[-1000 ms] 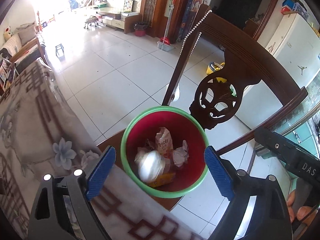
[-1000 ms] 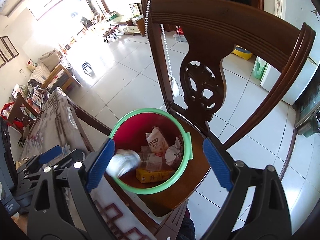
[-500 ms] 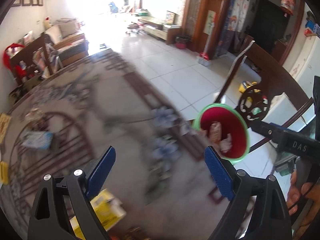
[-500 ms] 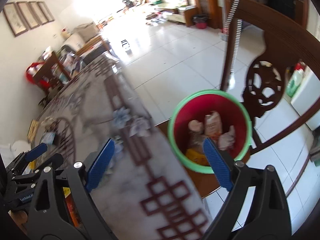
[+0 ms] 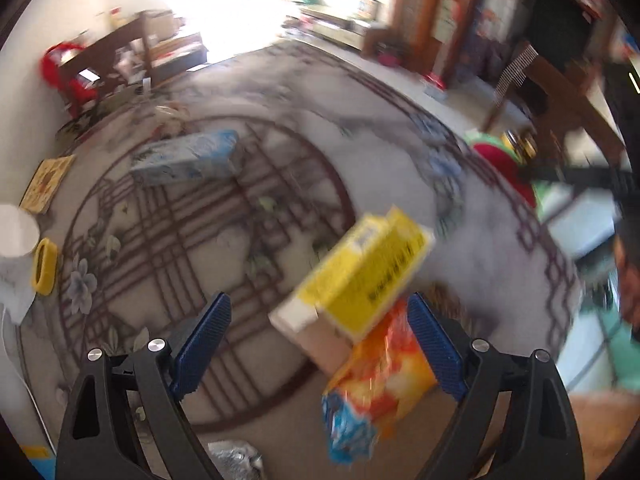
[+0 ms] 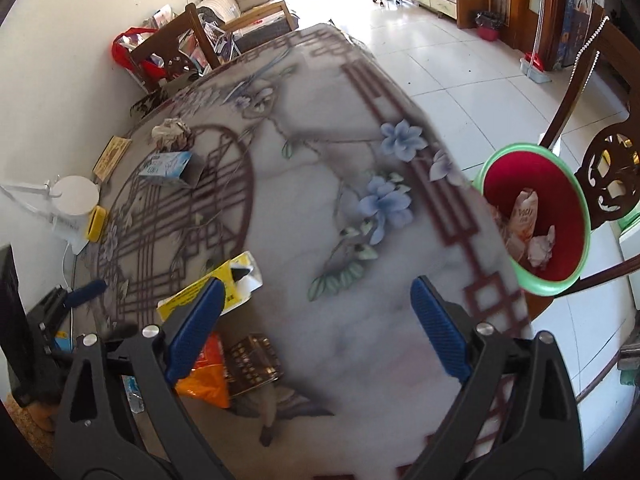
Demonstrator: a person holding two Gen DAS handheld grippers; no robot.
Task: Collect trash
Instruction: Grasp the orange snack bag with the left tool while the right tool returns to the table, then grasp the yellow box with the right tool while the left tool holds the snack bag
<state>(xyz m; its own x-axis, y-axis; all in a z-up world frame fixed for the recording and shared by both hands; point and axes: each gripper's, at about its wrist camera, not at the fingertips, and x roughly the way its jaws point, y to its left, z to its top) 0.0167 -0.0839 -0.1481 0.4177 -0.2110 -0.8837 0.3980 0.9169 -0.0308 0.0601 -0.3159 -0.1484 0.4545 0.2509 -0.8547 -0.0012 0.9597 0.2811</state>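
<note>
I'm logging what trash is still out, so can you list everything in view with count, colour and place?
yellow box: 1, yellow, table's near side
snack bag: 1, orange and blue, beside yellow box
blue box: 1, pale blue, far side
crumpled paper: 1, grey-brown, behind blue box
bin: 1, red with green rim, on chair, holds wrappers
table: 1, floral cloth
left gripper: 1, open, empty
right gripper: 1, open, empty
</note>
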